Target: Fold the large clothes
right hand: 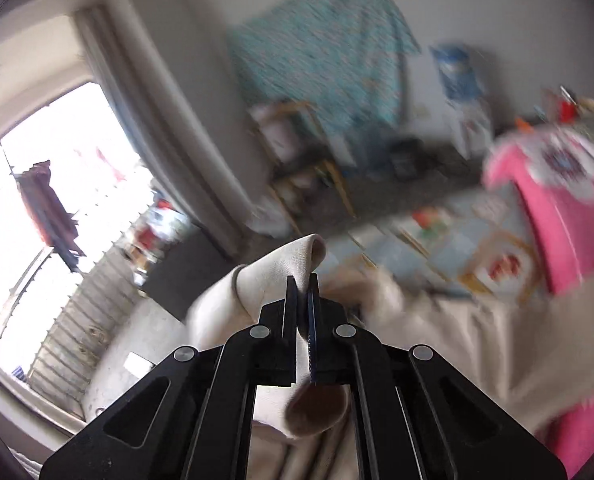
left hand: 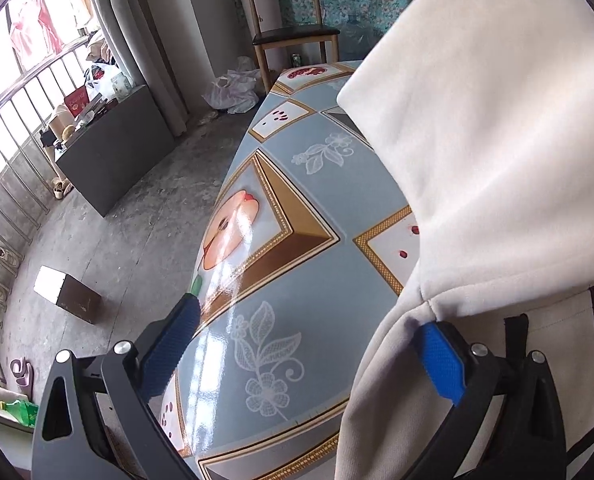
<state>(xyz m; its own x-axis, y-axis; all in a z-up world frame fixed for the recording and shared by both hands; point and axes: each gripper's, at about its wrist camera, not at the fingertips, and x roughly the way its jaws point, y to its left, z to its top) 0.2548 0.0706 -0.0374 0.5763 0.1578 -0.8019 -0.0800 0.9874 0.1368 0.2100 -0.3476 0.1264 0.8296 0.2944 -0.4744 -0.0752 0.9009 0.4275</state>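
A cream hoodie (left hand: 477, 140) lies on a table covered with a blue patterned cloth (left hand: 289, 208), its hood raised at the right of the left wrist view. My left gripper (left hand: 305, 344) stands wide open low over the table's near edge. Its right blue pad (left hand: 441, 360) rests against the hoodie just below the hood seam, and nothing lies between the fingers. In the blurred right wrist view my right gripper (right hand: 303, 280) is shut on a fold of the cream hoodie (right hand: 437, 340), near a cuff, and holds it up above the table (right hand: 449, 248).
A pink garment (right hand: 569, 232) lies on the table's right side. Beyond the far end stand a wooden chair (left hand: 293, 32) and plastic bags (left hand: 233, 88). A dark cabinet (left hand: 117, 152) and a small box (left hand: 67, 294) sit on the concrete floor by the barred window.
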